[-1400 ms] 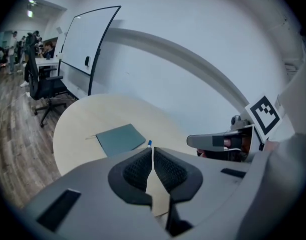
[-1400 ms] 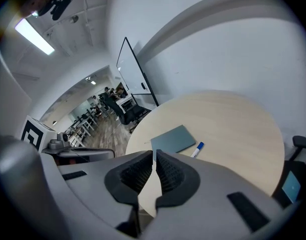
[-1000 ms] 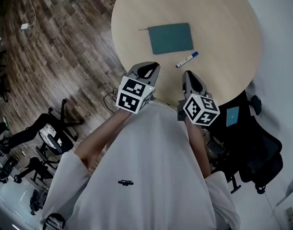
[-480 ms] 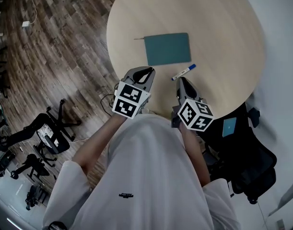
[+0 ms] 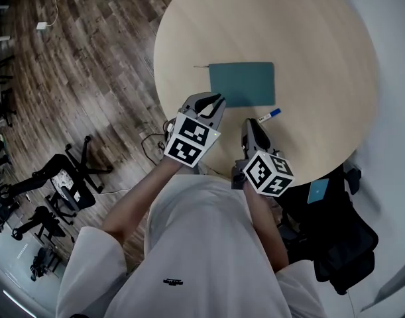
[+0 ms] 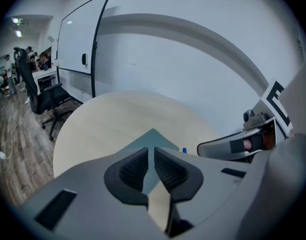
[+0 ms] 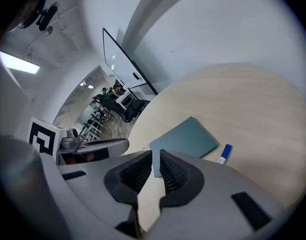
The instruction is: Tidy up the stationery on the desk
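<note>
- Both tools have come forward and down since 1 second ago: the left gripper (image 5: pixel 212 100) now reaches over the near edge of the counter (image 5: pixel 308 32), and the right gripper (image 5: pixel 251 126) has closed in on the marker (image 5: pixel 270 115).
- Left gripper (image 6: pixel 151 156): clenched, only a thin slit between its pads, nothing in it. In the head view its tip sits at the lower left corner of the pouch (image 5: pixel 242 83); whether it touches I cannot tell.
- Right gripper (image 7: pixel 156 166): also clenched and empty. It is over the counter's near rim, with the marker near it at 1 o'clock and apart from it.
- The teal pouch (image 7: pixel 185 139) lies flat near the middle of the round counter, closer to the person's side.
- The marker (image 7: pixel 224 154), white with a blue cap, lies flat just off the pouch's lower right corner, at 5 o'clock from the pouch, cap end pointing to 2 o'clock.
- The pouch (image 6: pixel 151 140) shows straight ahead past the left pads.
- A black chair (image 5: pixel 348 244) stands at 4 o'clock of the counter, on the wooden floor (image 5: pixel 76 78).
- A whiteboard (image 6: pixel 77 44) stands beyond the counter at 10 o'clock in the left gripper view.
</note>
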